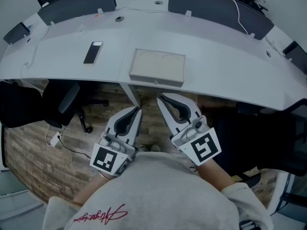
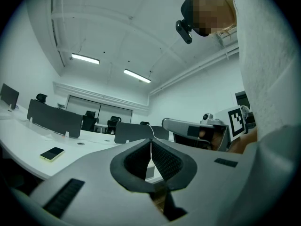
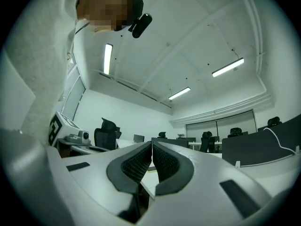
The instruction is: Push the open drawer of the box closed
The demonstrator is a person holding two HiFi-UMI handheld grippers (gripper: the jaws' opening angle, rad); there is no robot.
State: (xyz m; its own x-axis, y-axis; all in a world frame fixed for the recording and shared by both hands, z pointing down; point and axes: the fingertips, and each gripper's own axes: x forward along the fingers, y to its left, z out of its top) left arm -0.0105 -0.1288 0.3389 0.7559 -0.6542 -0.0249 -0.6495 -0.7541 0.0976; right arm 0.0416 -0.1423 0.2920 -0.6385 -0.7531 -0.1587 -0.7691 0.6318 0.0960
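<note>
A flat beige box (image 1: 157, 66) lies at the near edge of the curved white desk (image 1: 230, 61), with two round shapes pressed into its top. From above I cannot tell whether its drawer stands out. Both grippers hang below the desk edge, close to the person's body and pointing up toward the box. The left gripper (image 1: 139, 108) (image 2: 151, 142) is shut with nothing between its jaws. The right gripper (image 1: 159, 97) (image 3: 152, 145) is shut and empty too, its tip nearest the box's front, without touching it. The left gripper view also catches the right gripper (image 2: 202, 128) alongside.
A phone (image 1: 93, 51) (image 2: 51, 153) lies on the desk left of the box. Dark partition screens (image 1: 76, 4) (image 1: 216, 4) stand along the far side. A black office chair (image 1: 67, 99) sits under the desk at left and dark furniture (image 1: 268, 138) at right, over a wood floor (image 1: 38, 152).
</note>
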